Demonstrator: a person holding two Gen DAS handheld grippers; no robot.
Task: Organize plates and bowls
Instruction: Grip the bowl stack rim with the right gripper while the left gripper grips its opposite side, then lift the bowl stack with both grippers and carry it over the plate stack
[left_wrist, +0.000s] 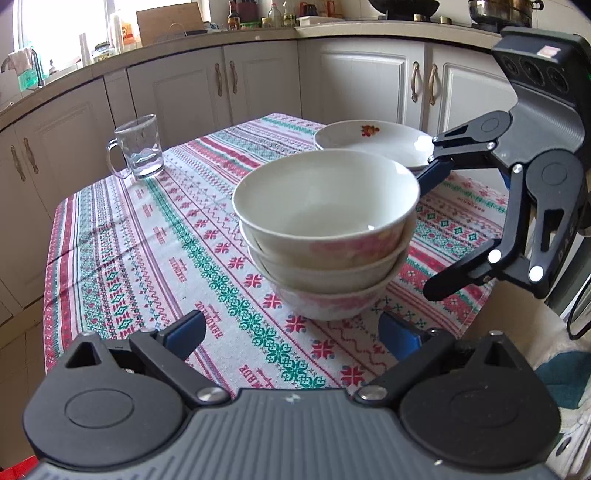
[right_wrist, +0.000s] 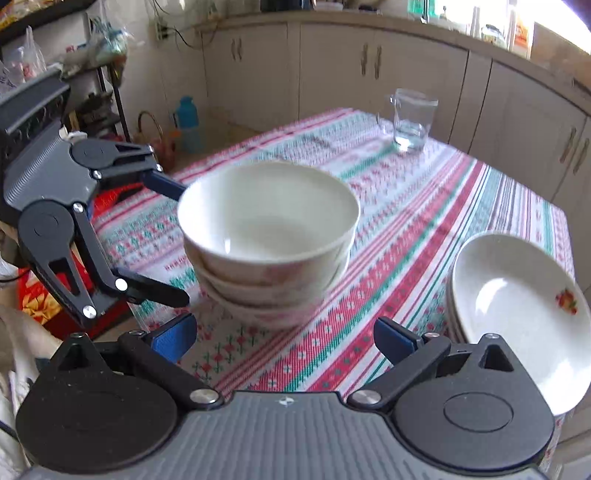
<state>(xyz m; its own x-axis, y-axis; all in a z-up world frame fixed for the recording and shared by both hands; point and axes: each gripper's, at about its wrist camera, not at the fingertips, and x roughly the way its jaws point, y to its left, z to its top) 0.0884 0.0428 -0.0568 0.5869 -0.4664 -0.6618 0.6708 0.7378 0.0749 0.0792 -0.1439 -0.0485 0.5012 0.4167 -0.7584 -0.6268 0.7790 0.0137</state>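
Fingers of both grippers – left (left_wrist: 291, 328), right (right_wrist: 284, 334) – stand wide apart and empty around the stack of three bowls (left_wrist: 325, 236) on the patterned worktop (left_wrist: 147, 236), stacked plates (right_wrist: 517, 306) and glass mug (left_wrist: 138, 147) nearby.

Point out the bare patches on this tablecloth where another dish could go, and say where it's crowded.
Free: the wide strip of patterned tablecloth between the clear glass mug and the stack of three white bowls, and the near edge in front of the stack. Crowded: the side where the stack of white flower-print plates sits close behind the bowls, with the right gripper alongside.
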